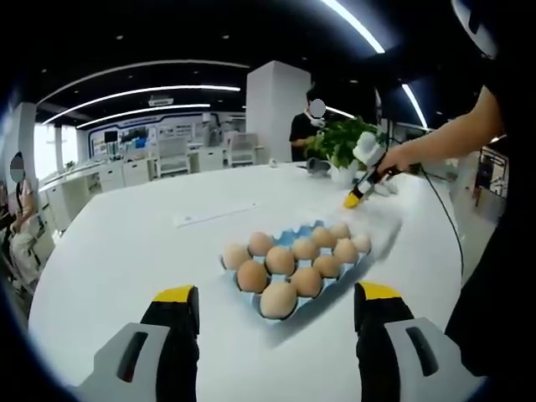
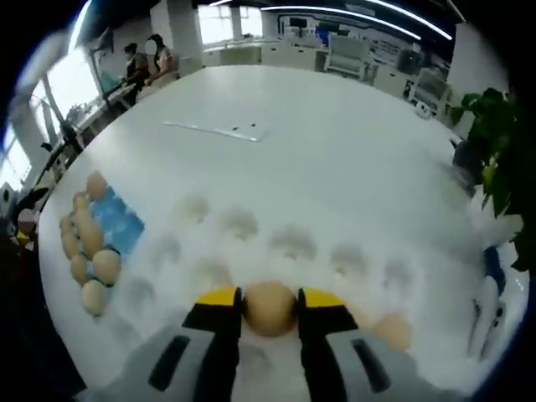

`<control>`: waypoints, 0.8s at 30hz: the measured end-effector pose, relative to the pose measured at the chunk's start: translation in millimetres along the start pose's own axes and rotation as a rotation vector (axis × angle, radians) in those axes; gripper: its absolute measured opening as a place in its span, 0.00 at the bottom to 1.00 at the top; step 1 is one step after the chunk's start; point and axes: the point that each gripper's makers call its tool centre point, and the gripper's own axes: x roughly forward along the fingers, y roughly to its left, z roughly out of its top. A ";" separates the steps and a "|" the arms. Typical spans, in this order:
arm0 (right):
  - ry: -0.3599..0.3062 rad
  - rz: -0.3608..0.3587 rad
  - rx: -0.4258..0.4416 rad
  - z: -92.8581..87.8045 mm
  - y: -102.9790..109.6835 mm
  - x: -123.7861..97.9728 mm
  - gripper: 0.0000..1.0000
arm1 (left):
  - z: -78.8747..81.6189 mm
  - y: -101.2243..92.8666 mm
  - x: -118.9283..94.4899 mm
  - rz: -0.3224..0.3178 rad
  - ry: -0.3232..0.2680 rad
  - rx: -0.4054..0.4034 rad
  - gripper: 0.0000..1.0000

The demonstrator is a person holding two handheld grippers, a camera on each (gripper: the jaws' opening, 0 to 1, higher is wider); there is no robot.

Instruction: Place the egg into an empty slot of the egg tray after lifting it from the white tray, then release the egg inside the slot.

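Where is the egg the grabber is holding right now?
In the right gripper view, the egg sits pinched between the right gripper jaws, just above the white tray. The blue egg tray lies off to the left.

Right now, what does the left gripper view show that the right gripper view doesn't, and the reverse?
Left gripper view: the left gripper, jaws open, faces the blue egg tray, nearly full of eggs; a person's arm holds the right gripper out near the plant.
Right gripper view: the right gripper is shut on an egg above the hollows of the white tray; a second egg lies in that tray.
Shared: the blue egg tray, the white table and the plant.
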 end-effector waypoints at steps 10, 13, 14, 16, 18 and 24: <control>-0.283 -0.114 0.034 2.2 -2.4 -7.4 0.25 | 0.3 3.1 -5.9 0.019 -0.001 -0.006 0.77; -0.350 -0.121 0.048 2.1 -2.7 -9.7 0.25 | 2.4 4.0 -6.7 0.025 -0.003 0.001 0.77; -0.380 -0.126 0.095 2.1 -3.6 -10.6 0.25 | 2.6 4.2 -6.9 0.025 -0.003 -0.001 0.77; -0.411 -0.129 0.127 2.4 -4.7 -12.3 0.25 | 3.1 4.7 -7.3 0.029 -0.003 -0.001 0.77; -0.438 -0.134 0.154 2.9 -4.7 -15.3 0.25 | 3.7 3.9 -8.1 0.028 -0.001 0.002 0.77; -0.511 -0.153 0.207 9.3 -8.0 -31.9 0.25 | 2.8 5.5 -7.3 0.031 0.003 0.000 0.77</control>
